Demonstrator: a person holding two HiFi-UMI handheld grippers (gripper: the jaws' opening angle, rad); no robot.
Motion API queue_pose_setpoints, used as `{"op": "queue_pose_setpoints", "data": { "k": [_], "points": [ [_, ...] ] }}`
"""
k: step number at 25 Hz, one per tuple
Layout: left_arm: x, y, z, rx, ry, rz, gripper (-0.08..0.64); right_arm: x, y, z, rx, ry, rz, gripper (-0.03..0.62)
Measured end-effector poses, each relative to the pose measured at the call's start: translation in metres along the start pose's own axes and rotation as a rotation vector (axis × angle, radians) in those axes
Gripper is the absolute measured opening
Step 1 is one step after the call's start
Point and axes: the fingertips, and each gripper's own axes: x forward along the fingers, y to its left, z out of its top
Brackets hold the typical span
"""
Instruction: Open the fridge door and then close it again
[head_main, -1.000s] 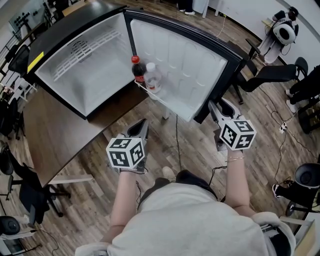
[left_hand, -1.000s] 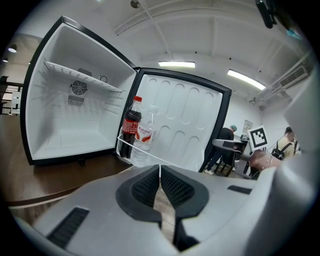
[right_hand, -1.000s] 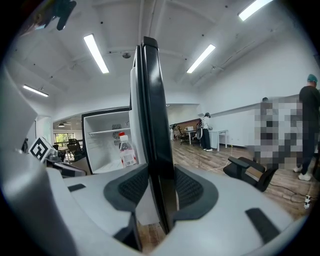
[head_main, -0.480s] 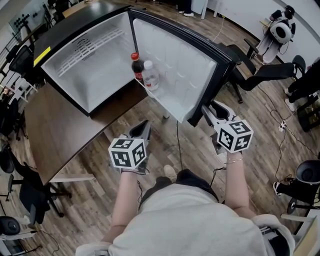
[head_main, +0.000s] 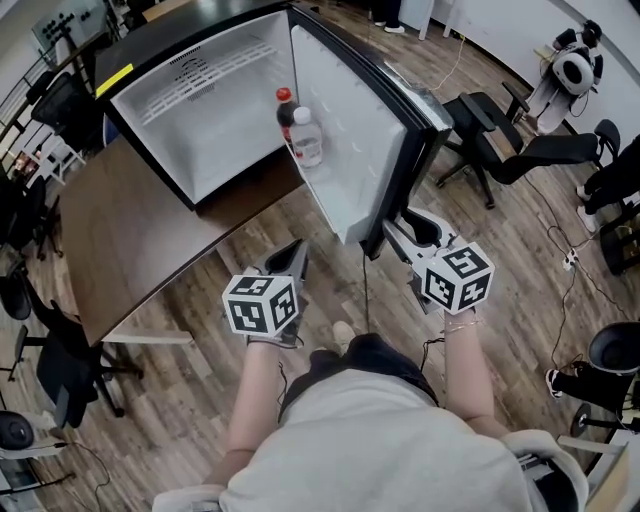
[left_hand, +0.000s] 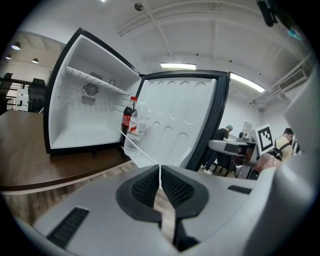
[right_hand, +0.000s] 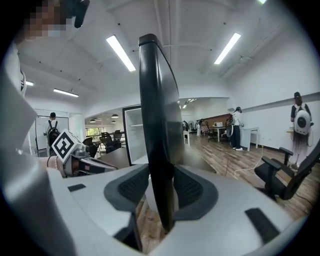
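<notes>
A dark brown wooden bench (head_main: 130, 250) fills the left of the head view, over a wood-plank floor (head_main: 190, 400). In the upper middle a cola bottle (head_main: 286, 112) with a red cap stands upright, touching a clear water bottle (head_main: 307, 140) with a white cap just right of it. A black office chair (head_main: 500, 150) sits at the upper right, another black chair (head_main: 60, 365) at the lower left beside the bench. A thin cable (head_main: 575, 255) trails over the floor at the right edge, above a round black bin (head_main: 615, 355). In the right gripper view, long ceiling lights (right_hand: 120, 52) run overhead and a person (right_hand: 236, 122) stands far back.
</notes>
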Motion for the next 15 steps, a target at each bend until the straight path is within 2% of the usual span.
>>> {"op": "queue_pose_setpoints", "data": {
  "k": [5, 11, 15],
  "points": [
    [-0.025, 0.01, -0.002, -0.009, -0.026, 0.03, 0.014, 0.017, 0.051, 0.0, -0.041, 0.007, 0.131, 0.153],
    [-0.055, 0.032, -0.005, -0.047, -0.058, 0.086, 0.014, 0.043, 0.1, 0.003, -0.072, -0.009, 0.246, 0.173],
    [-0.072, 0.051, -0.001, -0.06, -0.079, 0.126, 0.014, 0.062, 0.13, 0.007, -0.089, -0.001, 0.333, 0.143]
  ]
}}
